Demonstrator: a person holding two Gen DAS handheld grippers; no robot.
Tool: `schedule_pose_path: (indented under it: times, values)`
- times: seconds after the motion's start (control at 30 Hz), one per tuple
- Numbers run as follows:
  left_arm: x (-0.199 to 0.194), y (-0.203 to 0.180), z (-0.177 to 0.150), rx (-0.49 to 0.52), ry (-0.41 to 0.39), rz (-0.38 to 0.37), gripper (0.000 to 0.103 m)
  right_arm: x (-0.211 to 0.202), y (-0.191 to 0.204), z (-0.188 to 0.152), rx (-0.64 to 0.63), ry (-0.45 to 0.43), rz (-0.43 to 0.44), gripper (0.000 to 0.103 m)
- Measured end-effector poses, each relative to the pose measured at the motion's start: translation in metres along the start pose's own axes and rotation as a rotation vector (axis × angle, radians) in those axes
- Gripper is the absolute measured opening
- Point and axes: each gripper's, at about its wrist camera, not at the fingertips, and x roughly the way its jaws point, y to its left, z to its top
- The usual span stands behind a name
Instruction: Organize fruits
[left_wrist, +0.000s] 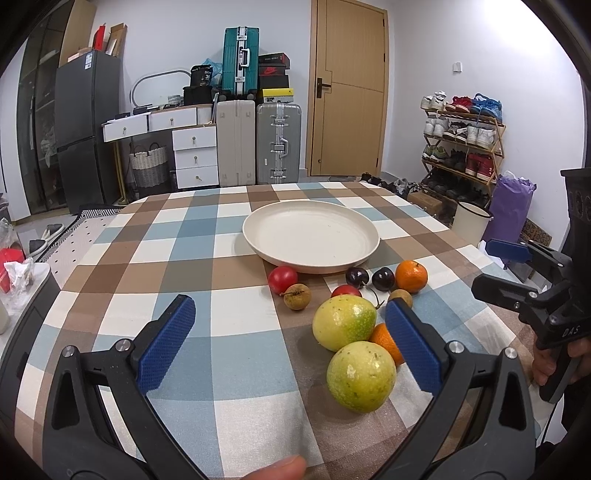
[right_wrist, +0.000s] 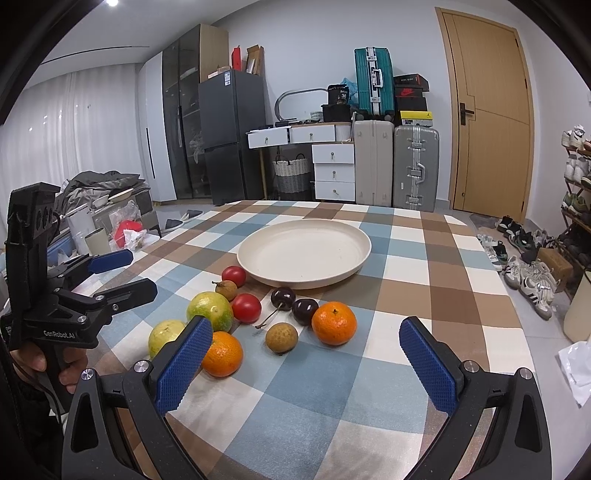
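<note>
Room's pretty packed: checkered tablecloth (left_wrist: 184, 236) up front, black fridge (left_wrist: 86, 125) around 10 o'clock, white drawers (left_wrist: 195, 155) beside it with a woven basket (left_wrist: 148, 164) underneath. Two grey suitcases (left_wrist: 258, 142) at 12, a teal one (left_wrist: 240, 59) stacked above. Wooden door (left_wrist: 349, 88) at 1, shoe rack (left_wrist: 463, 144) at 2.

Even indoor light, fisheye-warped edges

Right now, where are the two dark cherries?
The cherries sit side by side on the table, just in front of the plate, between a red tomato and an orange.
</note>
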Motion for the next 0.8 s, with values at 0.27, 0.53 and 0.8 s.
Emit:
schedule_pose_path:
  times: [0.27,0.53,0.8]
  values:
    - [0.002,0.005,0.001,0.0,0.013,0.003,0.102,0.005,-0.004,0.0,0.0,0.028,-0.009,0.103]
    - [0.009,0.003,-0.001,-0.002,0.051,0.013,0.102,0.004,0.001,0.001,-0.024,0.044,-0.023,0.103]
    - [0.016,-0.004,-0.006,0.041,0.151,-0.032,0.102,0.019,0.006,0.0,-0.015,0.145,0.007,0.103]
